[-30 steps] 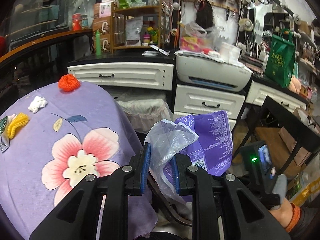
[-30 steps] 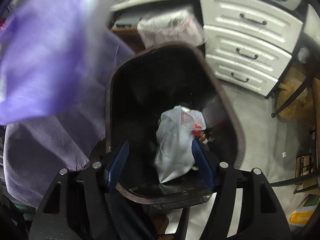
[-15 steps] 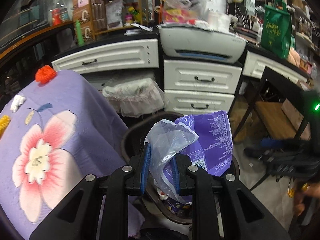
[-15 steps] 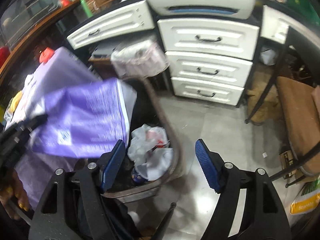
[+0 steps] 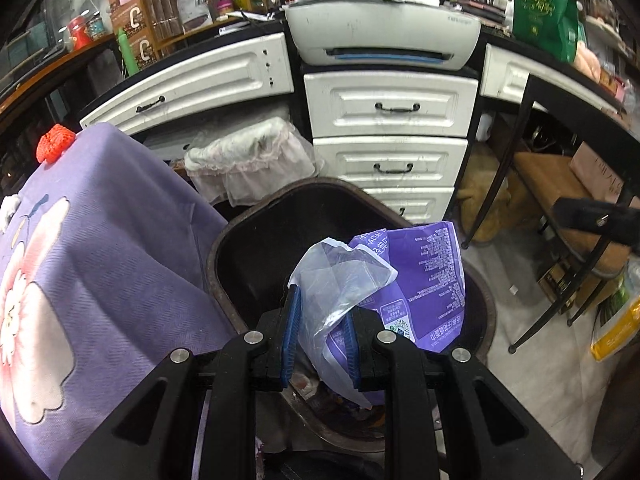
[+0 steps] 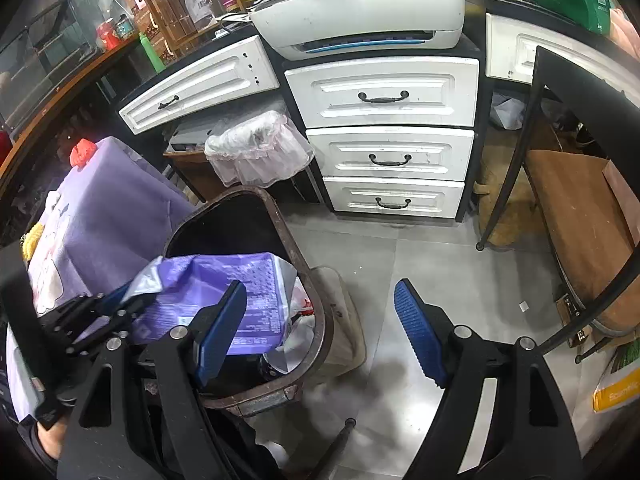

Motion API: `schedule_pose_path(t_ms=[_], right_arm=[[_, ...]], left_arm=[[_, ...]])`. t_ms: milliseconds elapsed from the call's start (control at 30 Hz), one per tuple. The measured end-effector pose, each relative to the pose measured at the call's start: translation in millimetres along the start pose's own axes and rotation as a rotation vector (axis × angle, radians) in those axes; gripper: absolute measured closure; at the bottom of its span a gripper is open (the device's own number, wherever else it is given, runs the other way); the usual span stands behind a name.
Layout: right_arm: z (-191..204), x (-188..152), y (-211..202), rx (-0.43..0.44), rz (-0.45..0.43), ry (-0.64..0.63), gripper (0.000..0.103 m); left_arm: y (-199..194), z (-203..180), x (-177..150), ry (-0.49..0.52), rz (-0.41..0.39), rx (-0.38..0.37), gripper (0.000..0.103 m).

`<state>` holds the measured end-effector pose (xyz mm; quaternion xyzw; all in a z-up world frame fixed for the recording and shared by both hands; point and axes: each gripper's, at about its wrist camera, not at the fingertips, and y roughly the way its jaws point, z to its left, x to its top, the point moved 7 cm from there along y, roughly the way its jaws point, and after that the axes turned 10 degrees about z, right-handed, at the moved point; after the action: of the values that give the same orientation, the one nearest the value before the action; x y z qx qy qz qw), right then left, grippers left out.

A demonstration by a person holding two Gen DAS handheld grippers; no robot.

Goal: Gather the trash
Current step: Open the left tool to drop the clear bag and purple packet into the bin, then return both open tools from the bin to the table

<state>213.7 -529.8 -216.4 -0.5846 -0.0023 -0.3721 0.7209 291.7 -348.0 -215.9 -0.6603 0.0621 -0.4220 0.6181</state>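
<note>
Swung from the tabletop side to above the bin, the left claw still grips the bags, while the right claw hangs spread, empty; release only once centred over the opening.

A crumpled clear plastic bag and purple printed packet hang above the dark trash bin, its rim toward 12 o'clock.
</note>
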Motion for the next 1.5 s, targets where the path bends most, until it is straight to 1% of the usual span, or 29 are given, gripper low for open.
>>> schedule_pose_path(t_ms=[200,267,367,433,500,567,633,767,867,967,1100,1233,1367,1500], right_arm=[[7,1,-2,0.007,-0.011,-0.011,0.027],[8,1,-3,0.013,-0.014,-0.010,0.027],[9,2,-3,0.015,-0.020,-0.015,0.027],[10,3,-3,0.016,-0.023,-0.014,0.027],[10,4,-3,0.014,-0.024,-0.015,0.027],[10,5,-4,0.010,-0.026,-0.017,0.026],[11,6,-4,0.013,-0.026,-0.018,0.026],[17,9,-7,0.020,-0.032,-0.028,0.026],[24,10,-8,0.021,-0.037,-0.043,0.021],[31,11,-10,0.027,-0.043,-0.058,0.020],[40,13,-11,0.039,-0.047,-0.077,0.017],[54,14,-11,0.064,-0.052,-0.092,0.014],[74,15,-11,0.099,-0.043,-0.112,0.013],[109,16,-13,0.145,-0.033,-0.173,0.013]], left_arm=[[12,4,-1,-0.008,0.022,0.017,0.081],[14,3,-2,-0.009,0.026,0.017,0.078],[15,2,-2,-0.009,0.027,0.008,0.066],[13,1,-2,-0.005,0.016,0.006,0.048],[7,0,-2,0.000,-0.006,0.005,0.039],[2,-2,-2,0.004,-0.018,0.000,0.037],[-3,-3,-1,0.006,-0.030,-0.006,0.032],[-18,-3,-1,0.008,-0.061,-0.013,0.027],[-30,0,-3,0.002,-0.080,-0.027,0.025],[-42,5,-5,0.000,-0.103,-0.032,0.021],[-62,17,-12,-0.008,-0.124,-0.036,0.018],[-82,32,-16,-0.023,-0.153,-0.028,0.013],[-98,54,-20,-0.026,-0.177,0.011,0.010],[-115,95,-25,-0.077,-0.191,0.070,0.009]])
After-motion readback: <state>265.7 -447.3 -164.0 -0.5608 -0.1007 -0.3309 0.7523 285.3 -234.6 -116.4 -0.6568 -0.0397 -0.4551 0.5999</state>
